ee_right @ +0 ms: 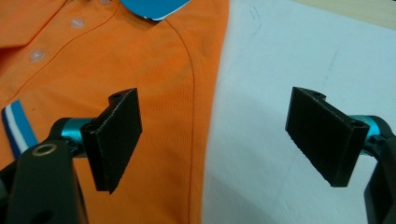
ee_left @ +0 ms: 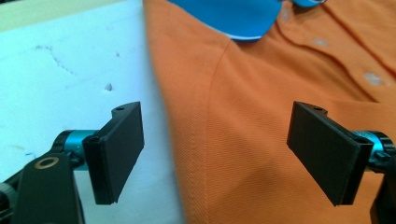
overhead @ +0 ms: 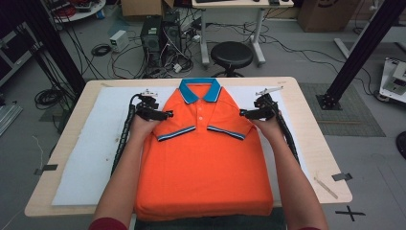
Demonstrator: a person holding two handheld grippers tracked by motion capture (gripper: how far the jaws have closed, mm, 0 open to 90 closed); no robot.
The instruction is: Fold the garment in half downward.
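— Hem of the orange polo shirt (overhead: pixel 203 191)?
— Draped over the table's (overhead: pixel 306 143) near edge at six o'clock, then cut off by the bottom of the high view.
— Sleeves?
— Folded in across the chest; undersides hidden.
— Collar (ee_left: pixel 233 16) in the left gripper view?
— Cropped at twelve o'clock, and buttons (ee_left: pixel 373 78) blurred toward two o'clock.
— Right gripper view?
— Collar again clipped at eleven o'clock; striped cuff (ee_right: pixel 16 126) cut off at nine o'clock.
— Forearms?
— Cut off at six o'clock.

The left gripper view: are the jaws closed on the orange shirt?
No, the left gripper has its jaws wide apart, straddling the orange shirt's edge.
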